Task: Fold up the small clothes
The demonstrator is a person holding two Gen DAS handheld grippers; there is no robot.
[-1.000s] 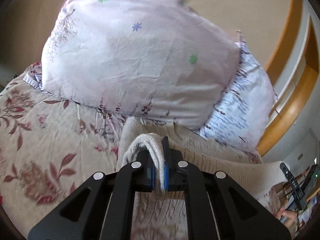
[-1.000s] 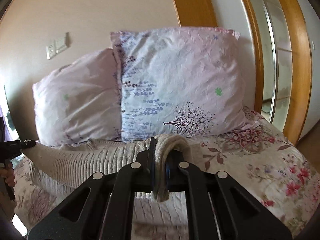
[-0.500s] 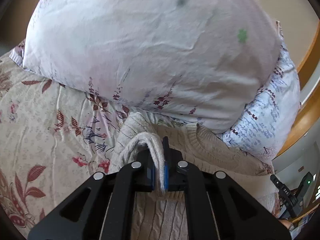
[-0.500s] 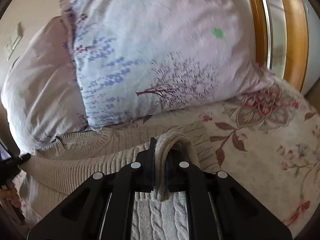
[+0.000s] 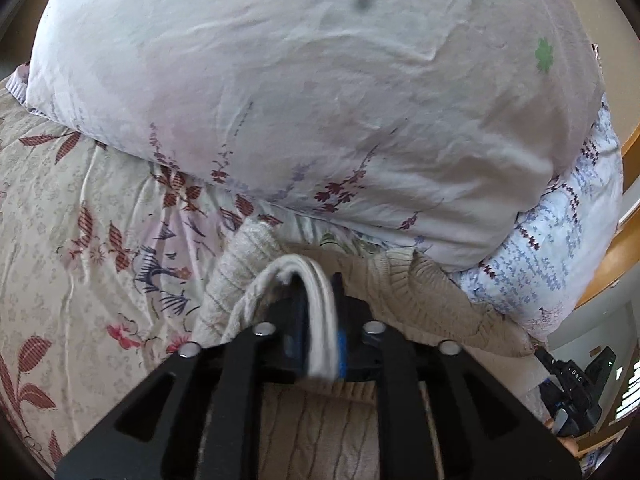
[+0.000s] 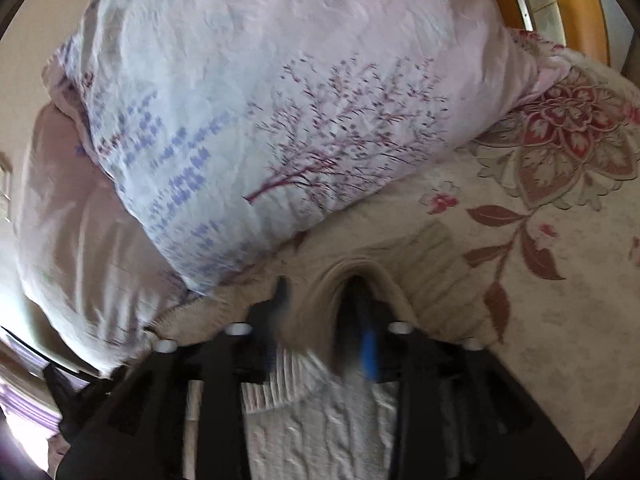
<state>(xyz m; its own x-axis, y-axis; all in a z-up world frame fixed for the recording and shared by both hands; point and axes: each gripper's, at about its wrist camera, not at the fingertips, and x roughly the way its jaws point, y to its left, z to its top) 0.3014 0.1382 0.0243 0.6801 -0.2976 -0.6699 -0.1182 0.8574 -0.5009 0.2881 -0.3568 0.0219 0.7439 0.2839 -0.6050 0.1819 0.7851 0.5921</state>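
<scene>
Cream knit sweater (image 5: 420, 292) lies spread on the bed (image 5: 80, 260), top edge just under the two pillows (image 5: 320, 100).

Left hand-held gripper (image 5: 318, 320): jaws opening, a loop of the knit between them but slackening. Right hand-held gripper (image 6: 324, 312): jaws opening wider, a fold of the sweater (image 6: 360, 268) draped between them; blurred.

Step, as judged: laying the garment flat and letting go. Next: back both grippers clear without dragging the knit, then regrip for the first fold.

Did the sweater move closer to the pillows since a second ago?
Yes. The cream sweater went forward toward the pillows: in the left wrist view its top edge now lies right under the white pillow, on the floral bedsheet.
</scene>
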